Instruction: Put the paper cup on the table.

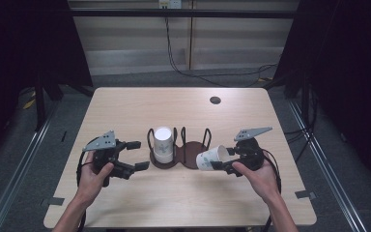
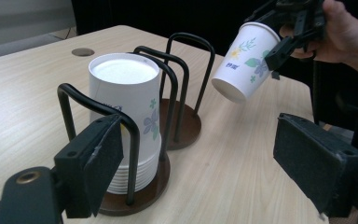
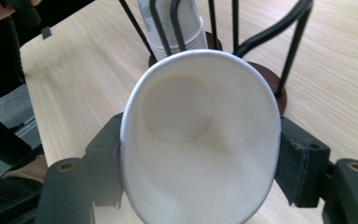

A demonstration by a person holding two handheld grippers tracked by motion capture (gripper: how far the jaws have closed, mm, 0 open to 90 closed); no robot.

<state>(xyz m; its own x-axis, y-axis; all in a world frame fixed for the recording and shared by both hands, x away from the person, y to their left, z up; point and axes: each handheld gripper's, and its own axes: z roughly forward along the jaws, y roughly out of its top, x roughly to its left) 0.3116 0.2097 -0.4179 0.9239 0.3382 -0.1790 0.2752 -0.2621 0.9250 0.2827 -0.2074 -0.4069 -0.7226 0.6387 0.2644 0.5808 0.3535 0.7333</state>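
High view takes in the whole table [image 1: 125,101], pale wood, with a dark two-bay wire cup holder [image 1: 179,145] near its middle. Its left bay holds a stack of paper cups [image 1: 163,143] standing upside down, base up; the right bay [image 1: 196,157] looks bare. My right gripper [image 1: 222,162] sits just right of the holder with its jaws clamped on a single paper cup [image 1: 210,157], squeezing the rim into an oval. The cup lies tilted, base towards the holder, clear of the table. My left gripper [image 1: 136,155] hovers just left of the stack, jaws apart with nothing between them.

I judge this to be the carrying step: one cup in hand, heading for the holder. The next move calls for lining the cup up above a bay, most likely the bare one, threading it between the wire loops without knocking them, then easing my grip.
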